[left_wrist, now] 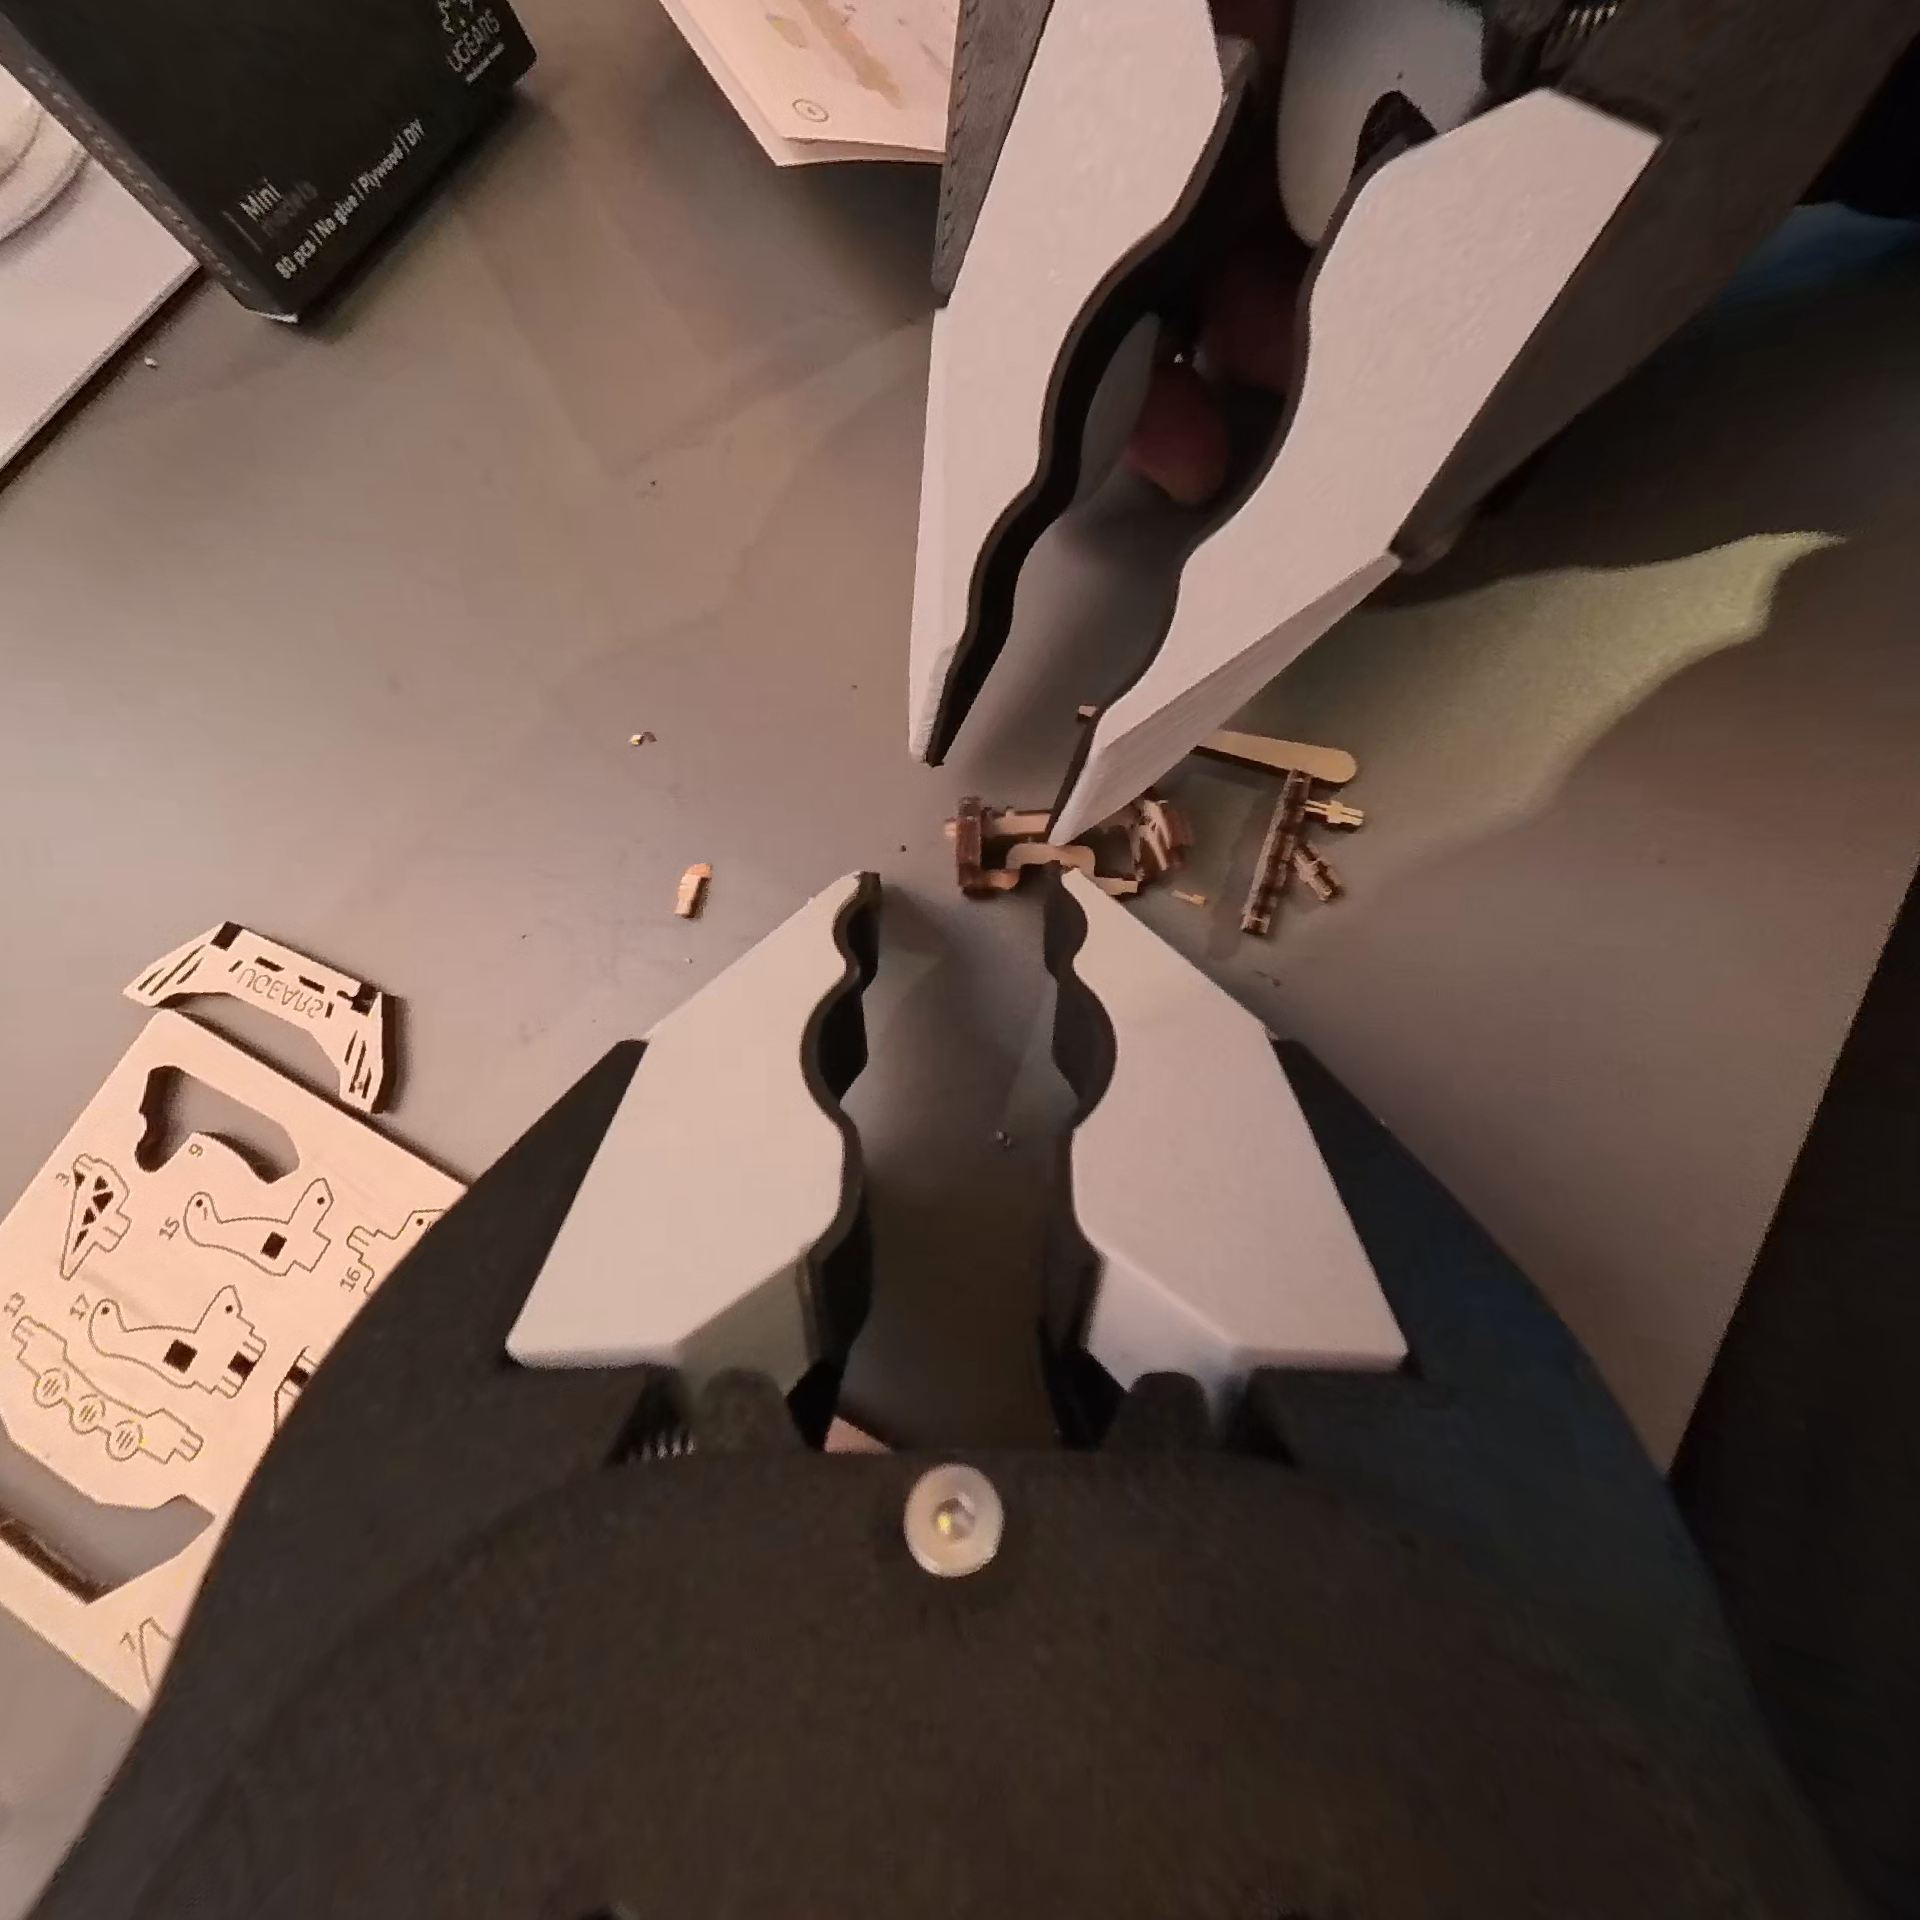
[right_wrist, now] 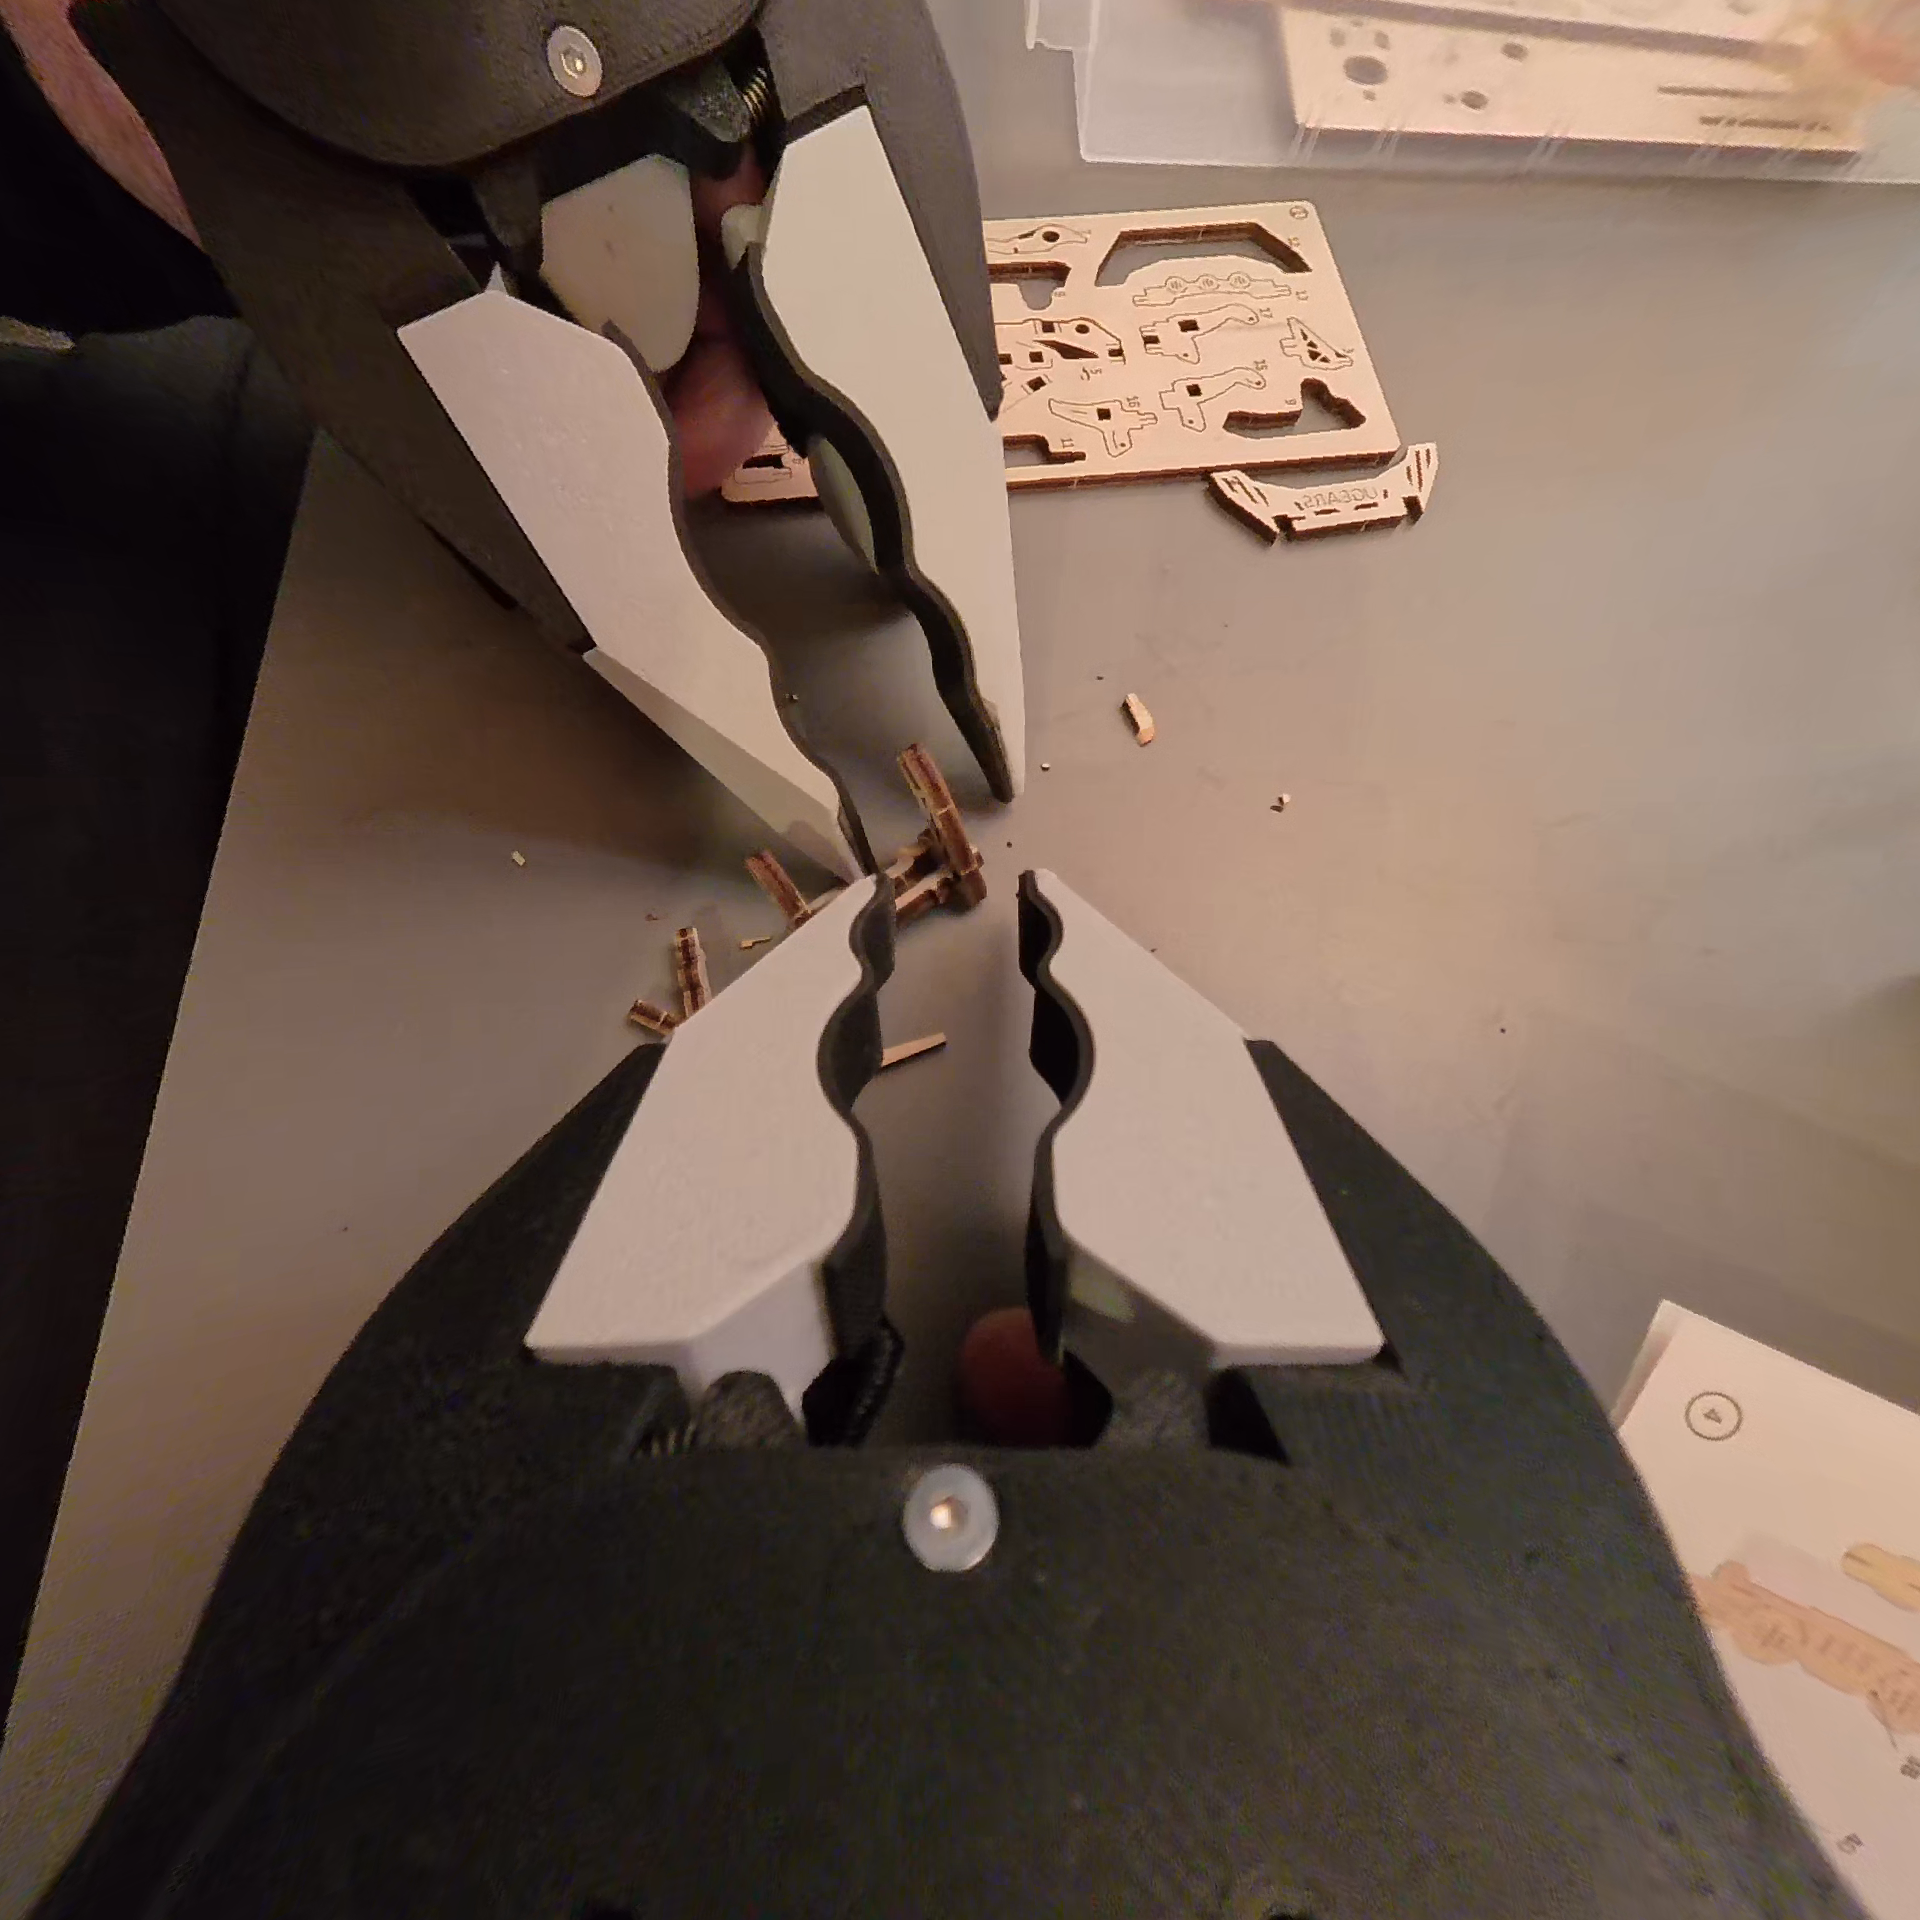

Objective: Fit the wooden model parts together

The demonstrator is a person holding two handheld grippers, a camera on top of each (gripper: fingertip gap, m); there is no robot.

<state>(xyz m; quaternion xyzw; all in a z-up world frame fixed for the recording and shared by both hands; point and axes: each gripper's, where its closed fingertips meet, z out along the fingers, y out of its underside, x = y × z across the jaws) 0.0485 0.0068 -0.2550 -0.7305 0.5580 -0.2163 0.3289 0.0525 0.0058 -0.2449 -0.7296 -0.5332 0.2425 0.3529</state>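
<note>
Both claws, left (left_wrist: 961, 883) and right (right_wrist: 956, 883), are hanging open and holding nothing, tips meeting over the wooden sub-assembly (left_wrist: 1013, 857) lying mid-worktop (left_wrist: 468, 623). Regripping seems the step in hand; next, closing squarely on the thin piece without knocking the loose parts (left_wrist: 1294, 842).

The table (left_wrist: 416, 623) is a plain matte grey. The left gripper (left_wrist: 961, 883) and the right gripper (right_wrist: 951, 883) both have pale grey-white fingers lined with black wavy-edged pads, on rough black bodies with a silver screw. The small wooden assembly (left_wrist: 1023, 857) is pale tan with dark brown burnt edges. The flat wooden sheet (left_wrist: 156, 1299) is light beige, marked with thin dark cut outlines and small black square holes. The box (left_wrist: 281, 145) is black with pale lettering. The booklet (right_wrist: 1787, 1558) is white with tan pictures. Loose wood chips (left_wrist: 691, 890) are light tan.
</note>
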